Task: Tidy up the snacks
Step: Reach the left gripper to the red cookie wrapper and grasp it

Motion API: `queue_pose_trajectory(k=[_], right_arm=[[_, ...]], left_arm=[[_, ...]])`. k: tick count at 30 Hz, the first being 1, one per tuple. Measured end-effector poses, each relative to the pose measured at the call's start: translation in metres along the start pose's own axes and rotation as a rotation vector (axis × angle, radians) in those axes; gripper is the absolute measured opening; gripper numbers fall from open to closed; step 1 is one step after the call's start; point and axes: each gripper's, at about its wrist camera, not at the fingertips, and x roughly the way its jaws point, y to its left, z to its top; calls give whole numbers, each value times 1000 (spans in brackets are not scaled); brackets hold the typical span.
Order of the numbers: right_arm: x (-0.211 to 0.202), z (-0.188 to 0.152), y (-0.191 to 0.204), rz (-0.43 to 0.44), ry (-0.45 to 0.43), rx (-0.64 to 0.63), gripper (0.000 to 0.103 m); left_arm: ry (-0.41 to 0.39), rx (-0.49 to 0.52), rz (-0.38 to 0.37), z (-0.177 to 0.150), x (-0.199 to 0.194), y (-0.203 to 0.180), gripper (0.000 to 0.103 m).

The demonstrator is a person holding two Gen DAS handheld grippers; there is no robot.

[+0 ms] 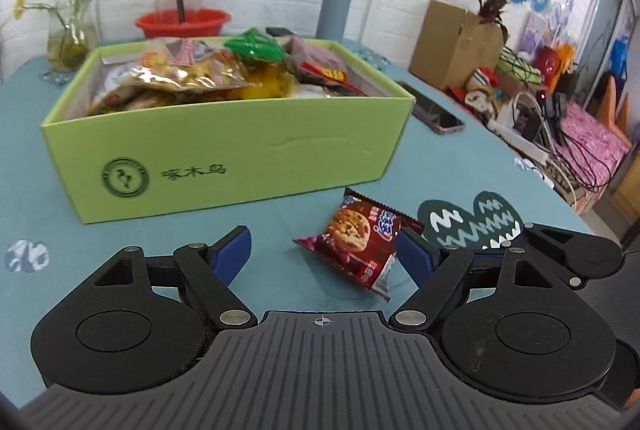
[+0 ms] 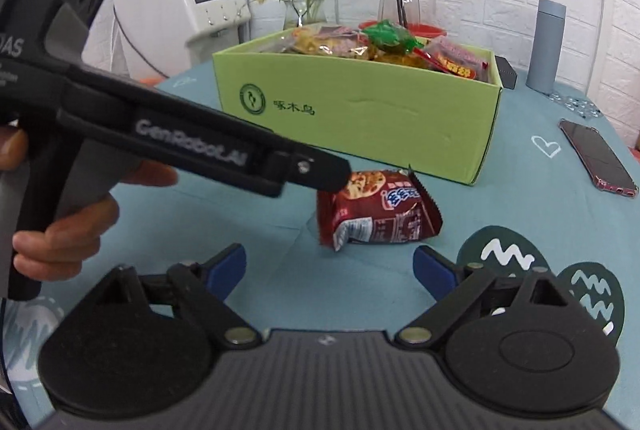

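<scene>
We saw a table under a teal cloth (image 1: 460, 166), and on it a light green cardboard box (image 1: 240, 158) piled with snack packets (image 1: 192, 74). Just in front of the box's near wall lay a dark red chocolate-chip cookie packet (image 1: 356, 242), flat on the cloth and apart from the box. The left gripper (image 1: 324, 254) stood with its jaws spread wide and holding nothing; the packet lay ahead between its blue pads, close against the right-hand pad (image 1: 414, 258), though we could not tell whether they touched. The right gripper (image 2: 330, 270) was likewise released and empty, the packet lying just beyond its fingertips. A smartphone (image 2: 598, 158) lay to the right, well apart.
</scene>
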Motion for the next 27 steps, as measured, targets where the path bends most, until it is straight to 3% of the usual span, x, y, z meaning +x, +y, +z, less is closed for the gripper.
queue_pose_trajectory(k=[3,6,8,10,14,20,24,27], right_arm=[[15,8,-12,-24,28,12,94],[32,13,-22,16,57,38,94],[40,15,-21,35,57,20,95],[47,20,-17,41,64,-15,94],[51,24,-8,109,72,-60,94],[22,5,32,243,48,-180,94],[-6,-8,56,181,1,-237,93],[-40,-19,58,109,-69,-157,93]], left_arm=[[31,-3,-24,14,23,2,67],[78,-6,-50,25,48,5,63],[124,-22,-72,25,61,7,44],[135,-52,-140,20,62,12,35],[154,-111,-161,9,43,20,27],[121,-261,-151,-43,-15,25,25],[82,-353,-114,-68,-49,22,31],[2,-359,-75,-75,-77,20,44]])
